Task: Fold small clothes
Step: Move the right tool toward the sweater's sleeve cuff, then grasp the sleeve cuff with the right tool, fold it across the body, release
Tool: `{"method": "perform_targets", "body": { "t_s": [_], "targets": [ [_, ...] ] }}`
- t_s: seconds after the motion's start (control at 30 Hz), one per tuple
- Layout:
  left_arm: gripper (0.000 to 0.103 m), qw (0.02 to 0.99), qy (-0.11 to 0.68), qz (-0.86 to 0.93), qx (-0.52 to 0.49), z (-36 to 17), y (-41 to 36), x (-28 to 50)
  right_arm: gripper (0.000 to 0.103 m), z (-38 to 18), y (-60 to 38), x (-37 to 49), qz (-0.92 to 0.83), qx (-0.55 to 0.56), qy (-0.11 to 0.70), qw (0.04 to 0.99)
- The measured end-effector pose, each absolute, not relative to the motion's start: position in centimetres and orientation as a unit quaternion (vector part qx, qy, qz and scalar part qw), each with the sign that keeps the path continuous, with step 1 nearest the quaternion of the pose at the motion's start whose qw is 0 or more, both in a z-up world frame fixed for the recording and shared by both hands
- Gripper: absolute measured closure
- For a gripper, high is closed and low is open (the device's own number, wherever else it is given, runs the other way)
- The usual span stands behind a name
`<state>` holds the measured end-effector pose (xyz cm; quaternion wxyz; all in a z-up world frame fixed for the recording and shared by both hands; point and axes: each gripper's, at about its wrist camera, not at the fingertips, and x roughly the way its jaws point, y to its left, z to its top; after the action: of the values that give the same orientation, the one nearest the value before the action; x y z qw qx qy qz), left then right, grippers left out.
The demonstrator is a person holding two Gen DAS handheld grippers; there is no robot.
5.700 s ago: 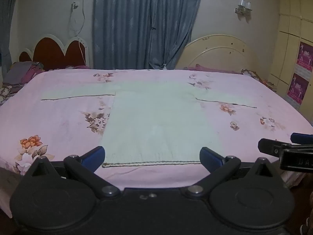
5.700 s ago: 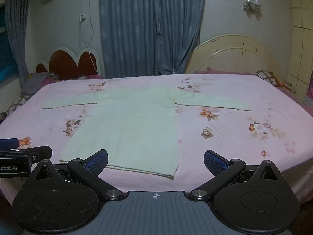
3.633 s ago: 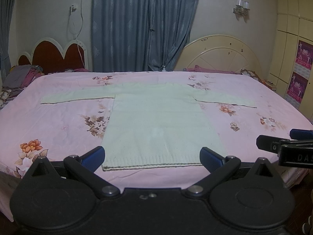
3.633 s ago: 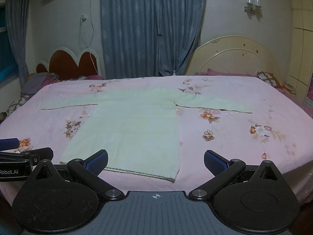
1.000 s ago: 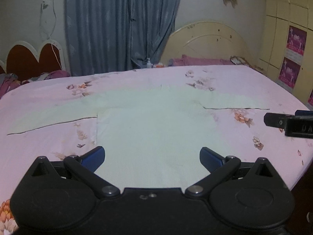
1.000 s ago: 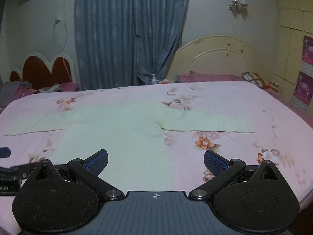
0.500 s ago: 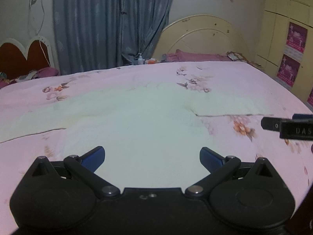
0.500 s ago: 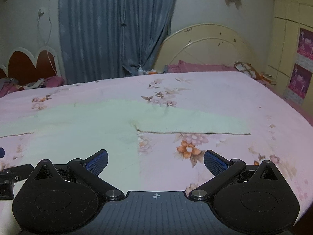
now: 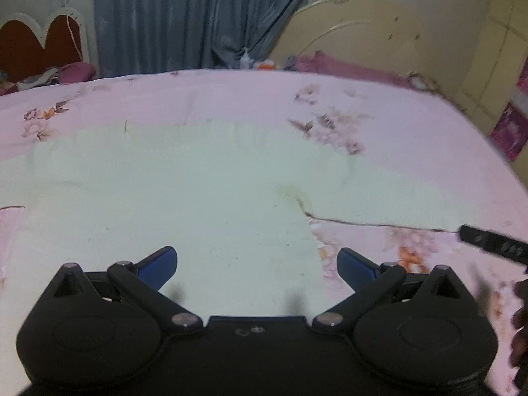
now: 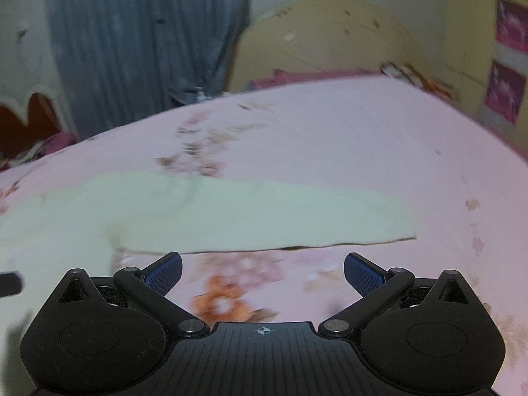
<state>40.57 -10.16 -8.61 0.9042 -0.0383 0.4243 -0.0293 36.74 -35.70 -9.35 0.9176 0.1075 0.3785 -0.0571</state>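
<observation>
A pale green long-sleeved sweater [image 9: 184, 191] lies flat on the pink floral bedsheet [image 9: 412, 125]. My left gripper [image 9: 257, 264] is open and empty, low over the sweater's body near the right armpit. My right gripper [image 10: 262, 269] is open and empty, hovering over the sheet just in front of the sweater's right sleeve [image 10: 264, 217]. The right gripper's finger [image 9: 491, 246] shows at the right edge of the left wrist view, near the sleeve's lower edge.
Blue curtains [image 9: 198, 16] hang behind the bed. A cream headboard [image 9: 363, 33] stands at the back right and a red one [image 9: 39, 43] at the back left. Pink pillows [image 9: 346, 66] lie at the far edge. The bed's right edge [image 10: 495, 138] drops off.
Both grippers have moved forward and lower over the bed. The left now hangs over the sweater's body, the right has closed in on the right sleeve. Both stay open.
</observation>
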Motion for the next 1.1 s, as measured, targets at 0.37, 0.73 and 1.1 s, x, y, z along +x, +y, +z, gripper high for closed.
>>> {"method": "perform_targets", "body": {
  "t_s": [0.37, 0.73, 1.1],
  "targets": [
    [0.0, 0.889, 0.455, -0.034, -0.037, -10.3, -12.2, 43.3, 0.049, -14.9, -48.0, 38.7, -0.119, 0.275, 0.375, 0.877],
    [0.0, 0.895, 0.444, -0.004, -0.05, -9.2, -9.3, 43.9, 0.1, -15.8, -51.0, 39.5, -0.152, 0.314, 0.344, 0.872],
    [0.001, 0.883, 0.459, 0.055, -0.08, -10.5, 3.7, 43.0, 0.1, -9.9, -40.4, 43.2, -0.061, 0.208, 0.331, 0.918]
  ]
}}
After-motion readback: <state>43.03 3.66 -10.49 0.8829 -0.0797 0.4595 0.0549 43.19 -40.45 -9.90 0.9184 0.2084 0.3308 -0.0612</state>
